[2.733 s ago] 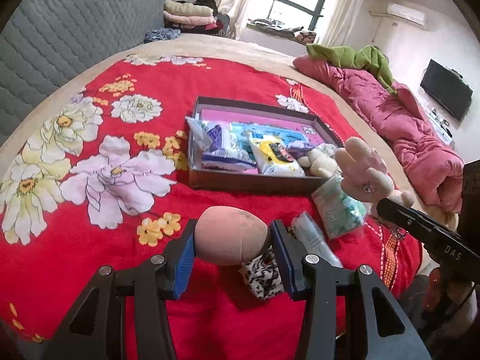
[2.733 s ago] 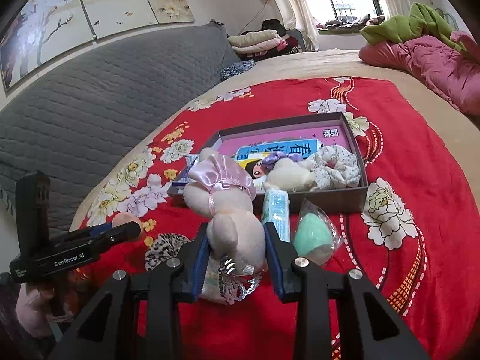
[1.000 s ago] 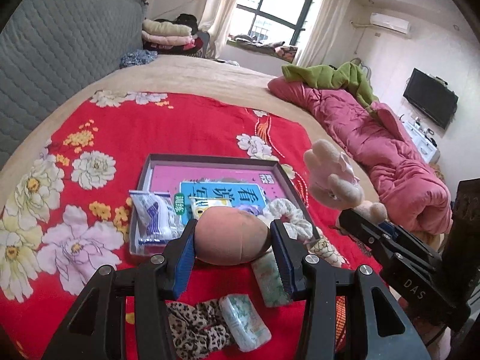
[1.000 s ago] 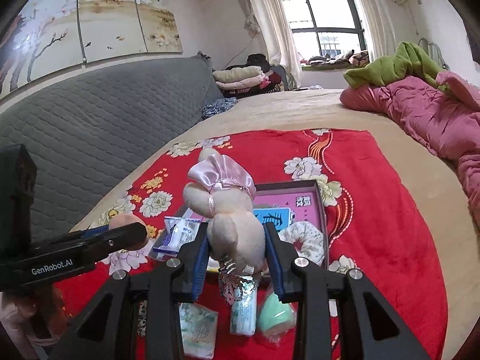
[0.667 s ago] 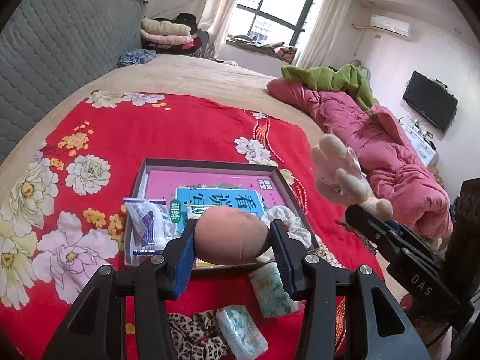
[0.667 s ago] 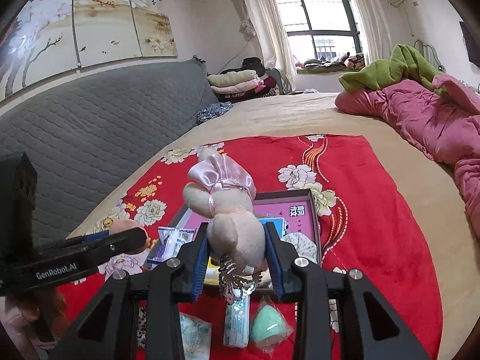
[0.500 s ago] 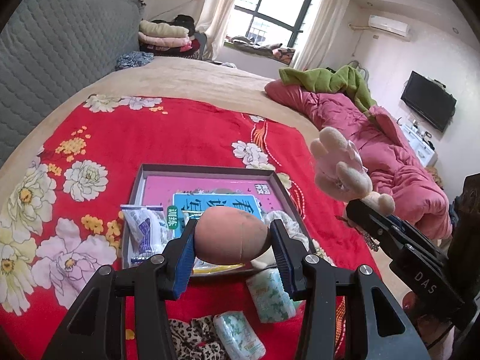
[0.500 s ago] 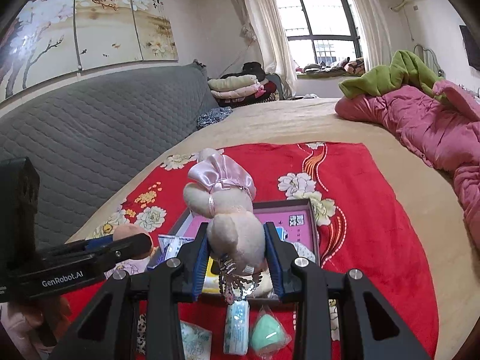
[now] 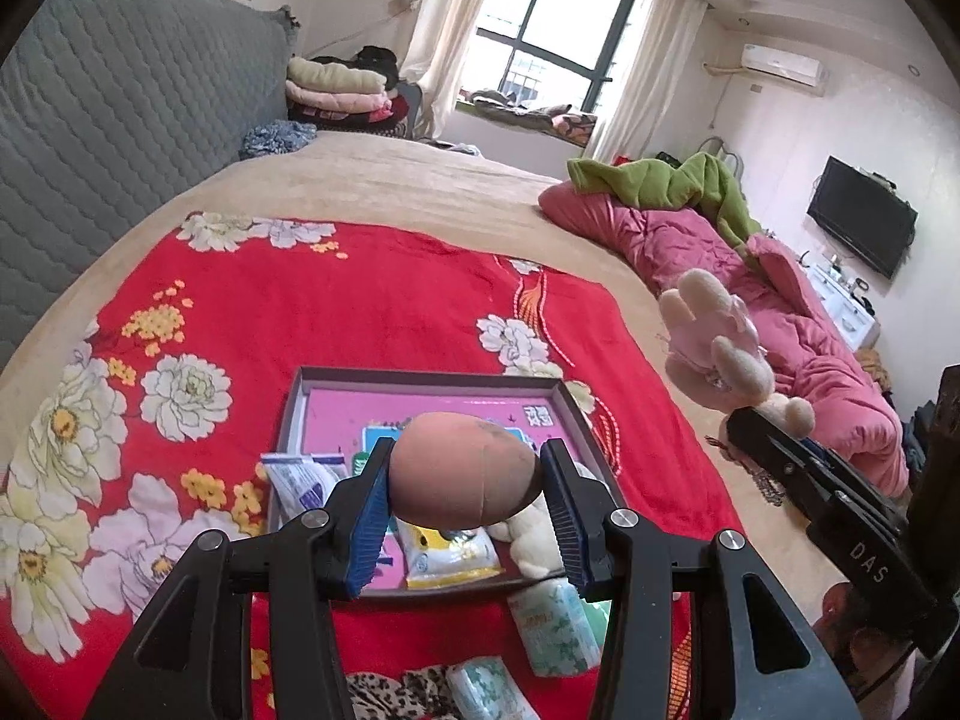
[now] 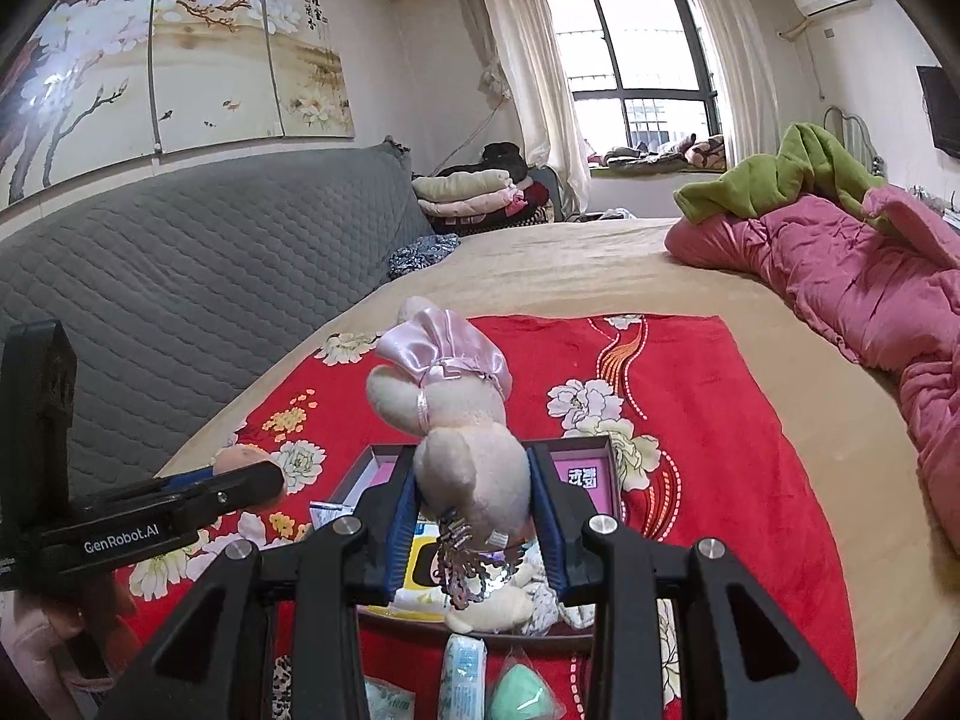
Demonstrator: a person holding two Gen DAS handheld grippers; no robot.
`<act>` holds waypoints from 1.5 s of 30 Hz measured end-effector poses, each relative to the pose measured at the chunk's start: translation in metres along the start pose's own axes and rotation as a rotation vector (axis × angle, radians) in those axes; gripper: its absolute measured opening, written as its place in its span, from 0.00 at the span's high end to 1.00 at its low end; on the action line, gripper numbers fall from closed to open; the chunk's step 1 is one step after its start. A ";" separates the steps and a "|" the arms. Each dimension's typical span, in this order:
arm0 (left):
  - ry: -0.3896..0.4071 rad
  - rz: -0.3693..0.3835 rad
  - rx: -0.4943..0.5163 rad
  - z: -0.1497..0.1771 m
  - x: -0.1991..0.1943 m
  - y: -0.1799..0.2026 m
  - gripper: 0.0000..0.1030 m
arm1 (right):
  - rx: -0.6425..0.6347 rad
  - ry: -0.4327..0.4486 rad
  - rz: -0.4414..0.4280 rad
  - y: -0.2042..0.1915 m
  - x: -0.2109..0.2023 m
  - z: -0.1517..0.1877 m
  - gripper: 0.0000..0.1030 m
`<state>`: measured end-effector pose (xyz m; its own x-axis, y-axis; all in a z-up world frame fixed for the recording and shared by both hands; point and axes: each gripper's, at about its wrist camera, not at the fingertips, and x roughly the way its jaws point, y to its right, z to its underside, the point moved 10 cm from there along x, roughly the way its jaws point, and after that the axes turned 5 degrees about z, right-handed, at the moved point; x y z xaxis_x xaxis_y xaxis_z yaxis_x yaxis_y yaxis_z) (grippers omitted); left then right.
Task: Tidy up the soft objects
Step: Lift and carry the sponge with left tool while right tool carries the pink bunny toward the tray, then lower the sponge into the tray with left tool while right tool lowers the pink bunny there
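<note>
Left gripper (image 9: 465, 495) clamped across peach sponge egg (image 9: 462, 474): light, squashy, mid-body hold fine. Right gripper (image 10: 471, 507) clamped on plush bunny (image 10: 459, 426): soft, floppy, body grip best. Open box (image 9: 432, 384) below both.

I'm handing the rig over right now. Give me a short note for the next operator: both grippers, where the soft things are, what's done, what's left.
Left gripper: shut on the peach egg-shaped sponge, held above the box.
Right gripper: shut on the plush bunny, also held up over the box.
Done: tissue packs and a small plush already lie in the box.
Left: place both held items, then the tissue packs, mint sponge and leopard-print cloth on the red blanket in front of the box.
</note>
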<state>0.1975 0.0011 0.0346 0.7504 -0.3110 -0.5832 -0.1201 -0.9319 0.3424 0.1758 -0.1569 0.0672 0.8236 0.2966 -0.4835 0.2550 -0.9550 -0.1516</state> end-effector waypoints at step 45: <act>-0.015 0.012 -0.047 0.023 0.069 -0.041 0.52 | 0.003 -0.062 0.131 0.014 0.056 0.009 0.66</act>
<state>0.2390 0.0133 -0.0369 0.7393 -0.3248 -0.5899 -0.0979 -0.9185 0.3830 0.2211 -0.1535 0.0306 0.8170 0.1687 -0.5514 0.1455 -0.9856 -0.0860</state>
